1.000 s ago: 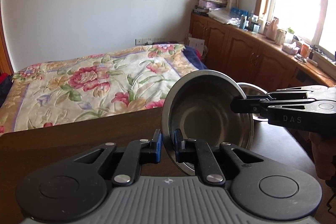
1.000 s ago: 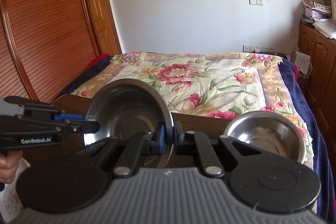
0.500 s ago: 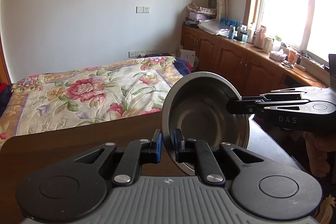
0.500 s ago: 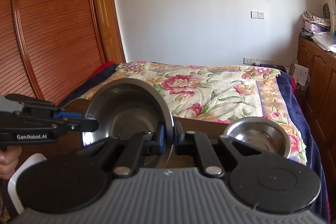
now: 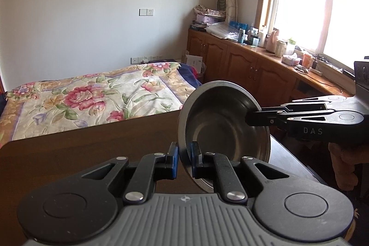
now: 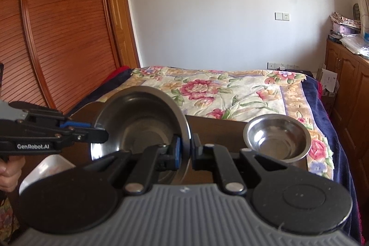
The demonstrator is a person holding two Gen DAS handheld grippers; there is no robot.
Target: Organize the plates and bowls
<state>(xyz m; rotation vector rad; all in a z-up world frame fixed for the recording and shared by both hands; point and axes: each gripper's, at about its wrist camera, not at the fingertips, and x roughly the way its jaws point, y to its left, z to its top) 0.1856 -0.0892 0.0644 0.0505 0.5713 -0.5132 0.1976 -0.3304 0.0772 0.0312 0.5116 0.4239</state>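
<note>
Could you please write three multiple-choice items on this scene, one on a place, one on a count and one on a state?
1. Where does the second metal bowl sit?
A. On the bed
B. On the dark table, to the right of the held bowl
C. On the window counter

2. How many metal bowls show in the right wrist view?
A. One
B. Two
C. Four

3. How is the big metal bowl held?
A. Lying flat on the table
B. Tipped on edge, with both grippers on its rim
C. Upside down in one gripper

Answers:
1. B, it stands on the table near the far edge.
2. B, the held bowl and the smaller one beside it.
3. B, the left gripper and right gripper each pinch the rim from opposite sides.
</note>
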